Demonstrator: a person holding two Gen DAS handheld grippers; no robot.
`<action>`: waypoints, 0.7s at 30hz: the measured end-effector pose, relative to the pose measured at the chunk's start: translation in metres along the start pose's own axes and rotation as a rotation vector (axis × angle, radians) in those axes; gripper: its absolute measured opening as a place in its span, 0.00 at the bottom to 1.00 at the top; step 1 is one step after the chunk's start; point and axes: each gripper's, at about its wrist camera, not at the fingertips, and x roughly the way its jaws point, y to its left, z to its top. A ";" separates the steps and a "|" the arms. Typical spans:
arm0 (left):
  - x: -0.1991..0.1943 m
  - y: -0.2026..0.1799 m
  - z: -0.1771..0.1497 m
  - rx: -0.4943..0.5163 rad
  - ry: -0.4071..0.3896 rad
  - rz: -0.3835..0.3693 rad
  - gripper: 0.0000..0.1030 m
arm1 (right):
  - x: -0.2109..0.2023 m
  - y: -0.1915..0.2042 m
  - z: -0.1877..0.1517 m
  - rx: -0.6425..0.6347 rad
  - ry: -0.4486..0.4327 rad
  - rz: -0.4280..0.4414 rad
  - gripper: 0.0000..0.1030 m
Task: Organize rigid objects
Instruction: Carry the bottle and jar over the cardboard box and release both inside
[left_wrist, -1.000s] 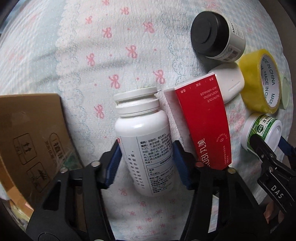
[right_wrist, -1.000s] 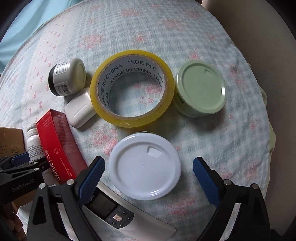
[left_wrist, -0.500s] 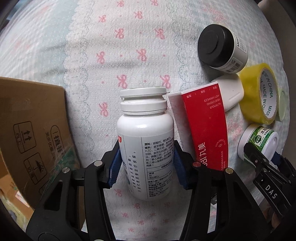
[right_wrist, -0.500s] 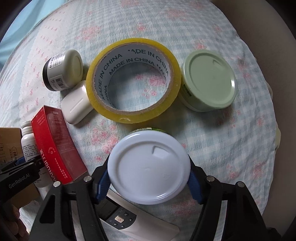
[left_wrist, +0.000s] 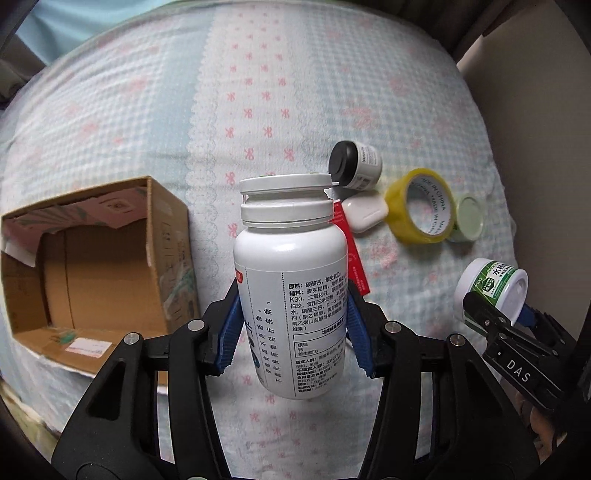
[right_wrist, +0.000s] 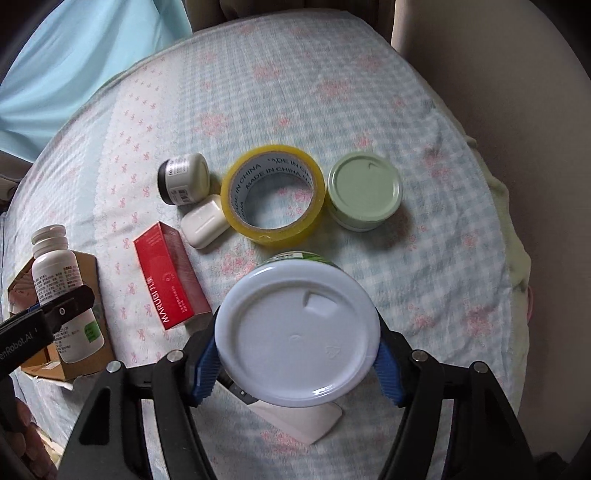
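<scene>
My left gripper (left_wrist: 293, 328) is shut on a white pill bottle (left_wrist: 291, 280) and holds it high above the bed, right of an open cardboard box (left_wrist: 96, 258). The bottle also shows in the right wrist view (right_wrist: 59, 291). My right gripper (right_wrist: 295, 365) is shut on a white-lidded jar with a green label (right_wrist: 297, 328), lifted off the bed; it also shows in the left wrist view (left_wrist: 491, 284). On the bedspread lie a red carton (right_wrist: 168, 277), a small white case (right_wrist: 205, 225), a black-lidded jar (right_wrist: 183, 177), a yellow tape roll (right_wrist: 273, 199) and a pale green tin (right_wrist: 364, 190).
A white remote-like device (right_wrist: 306, 421) lies under the lifted jar. The bedspread's right edge drops off beside a beige surface (right_wrist: 517, 92). The box stands at the bed's left edge, open side up, with some paper inside.
Both grippers have risen well above the bed with their loads. The right gripper closed on the white-lidded jar and lifted it. The left one carried the bottle up, bringing the open box into view.
</scene>
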 end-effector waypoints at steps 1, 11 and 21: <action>-0.013 0.001 -0.005 0.000 -0.019 -0.006 0.46 | -0.009 0.014 -0.008 -0.012 -0.014 0.002 0.64; -0.131 0.069 -0.024 -0.026 -0.183 0.007 0.46 | -0.072 0.075 -0.017 -0.155 -0.132 0.031 0.64; -0.187 0.195 -0.042 -0.037 -0.229 -0.011 0.46 | -0.116 0.203 -0.043 -0.209 -0.199 0.077 0.64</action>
